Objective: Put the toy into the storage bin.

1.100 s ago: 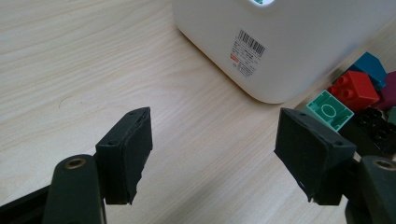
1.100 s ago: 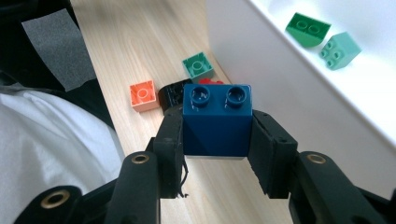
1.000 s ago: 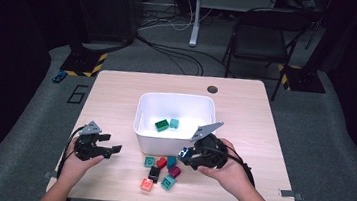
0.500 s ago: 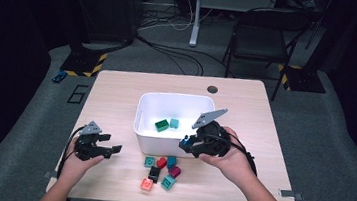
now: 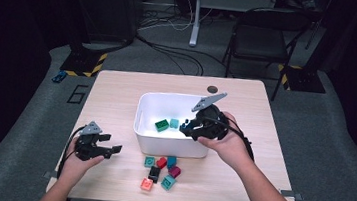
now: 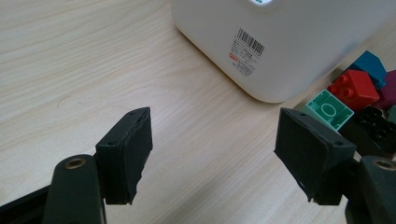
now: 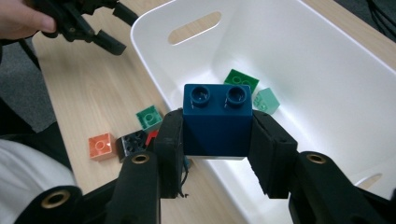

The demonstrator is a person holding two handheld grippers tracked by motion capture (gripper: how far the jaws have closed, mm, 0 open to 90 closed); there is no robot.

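The dark blue brick (image 7: 218,122) sits clamped between the right gripper (image 5: 189,127)'s two black jaws, dead centre of the right gripper view, two round studs up top. In the high view it's a small dark shape at the gripper's tip, hanging over the near right part of the white bin (image 5: 141,114), mid-frame.

Down in the bin: a green brick (image 7: 241,79) and a pale mint brick (image 7: 266,101), touching at a corner, in the upper middle of the right gripper view.

Left gripper (image 5: 110,148), lower left of the high view, jaws wide apart, nothing between them, low over the bare wooden table (image 5: 117,94).

Now the label (image 6: 244,50)! On the bin's outer wall, top centre of the left gripper view: a barcode, a small red mark beneath, lines of print too fine to read.

Loose bricks lie in front of the bin: a red brick (image 6: 353,88), a mint-green brick (image 6: 329,108), a black brick (image 6: 373,128), a teal brick (image 6: 371,65) crowd the right edge of that view; an orange brick (image 7: 101,145) lies lower left in the right gripper view.
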